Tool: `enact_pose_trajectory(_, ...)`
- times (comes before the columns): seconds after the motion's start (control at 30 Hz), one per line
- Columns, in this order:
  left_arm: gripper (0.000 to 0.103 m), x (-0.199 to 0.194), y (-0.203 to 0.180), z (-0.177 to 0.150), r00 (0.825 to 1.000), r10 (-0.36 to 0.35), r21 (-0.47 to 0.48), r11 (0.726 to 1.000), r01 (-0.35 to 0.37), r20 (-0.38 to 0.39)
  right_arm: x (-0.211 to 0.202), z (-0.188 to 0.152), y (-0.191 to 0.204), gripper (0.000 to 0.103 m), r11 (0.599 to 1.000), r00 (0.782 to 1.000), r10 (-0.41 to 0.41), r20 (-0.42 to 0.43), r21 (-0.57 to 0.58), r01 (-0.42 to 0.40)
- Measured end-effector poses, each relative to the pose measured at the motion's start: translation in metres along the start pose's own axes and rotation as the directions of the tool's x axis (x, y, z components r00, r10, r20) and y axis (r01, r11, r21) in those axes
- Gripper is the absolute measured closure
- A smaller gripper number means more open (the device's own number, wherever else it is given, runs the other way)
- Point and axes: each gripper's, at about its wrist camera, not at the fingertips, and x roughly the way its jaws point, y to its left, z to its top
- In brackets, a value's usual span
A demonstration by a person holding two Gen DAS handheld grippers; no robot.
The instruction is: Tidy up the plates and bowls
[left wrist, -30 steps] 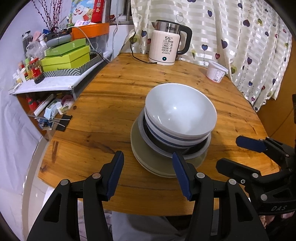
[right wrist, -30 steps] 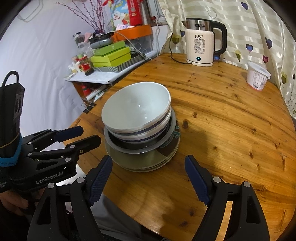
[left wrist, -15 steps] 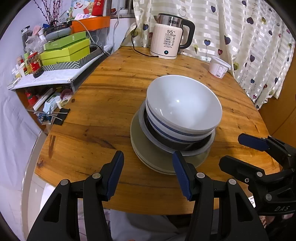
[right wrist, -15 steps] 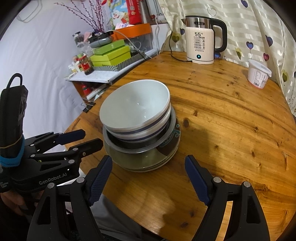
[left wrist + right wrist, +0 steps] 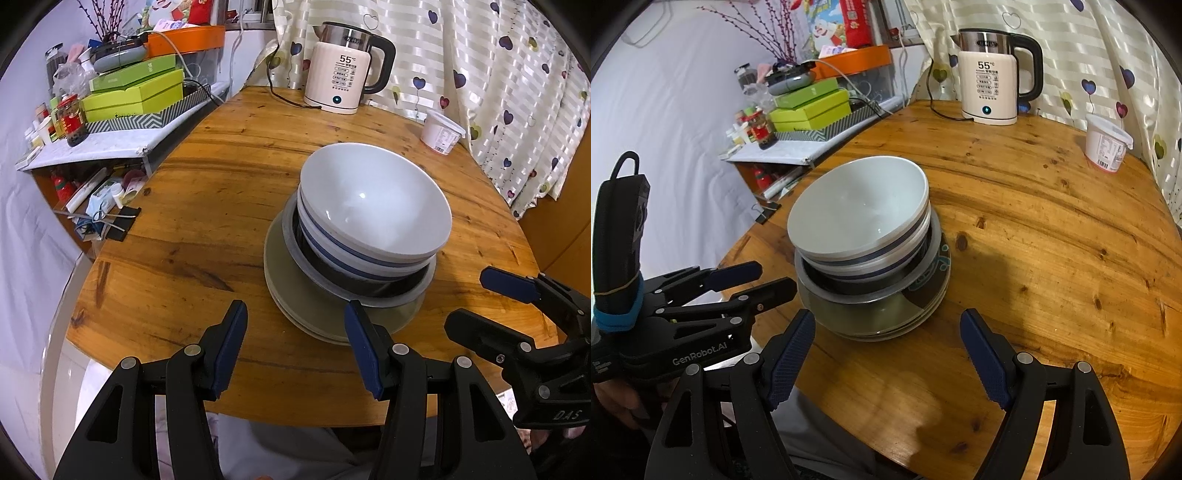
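1. Round wooden counter point(image 5: 207, 192): warm orange-brown planks, carrying every item below.
2. Stack of crockery, near the counter's front edge: a white ceramic bowl point(image 5: 373, 199) on top, nested in a second white bowl with a blue band point(image 5: 332, 251), which sits in a dark bowl with a grey rim point(image 5: 369, 291), all on olive-green plates point(image 5: 295, 299).
3. Left gripper point(image 5: 293, 343): black frame, blue-padded fingers point(image 5: 229, 347) released and holding nothing, hovering at the front edge of the counter; its right finger overlaps the plates' near rim in the left wrist view, contact cannot be told.
4. Right gripper point(image 5: 886, 354): fingers point(image 5: 984, 358) spread wide and holding nothing, just in front of the stack.
5. Cream electric kettle with black handle point(image 5: 345, 83): at the far edge, display reading 55.
6. White plastic tub point(image 5: 1106, 147): far right, beside the heart-patterned curtain point(image 5: 498, 74).
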Motion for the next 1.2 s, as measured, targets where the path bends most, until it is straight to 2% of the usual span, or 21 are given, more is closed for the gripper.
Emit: enact_pose_trajectory(1.2,0.047,0.0039,0.0024,-0.0045,0.999,0.000,-0.023,1.000,-0.001,-0.037,0.0000,-0.0017,-0.0013,0.021,1.000,1.000,0.001,-0.005,0.001,-0.001)
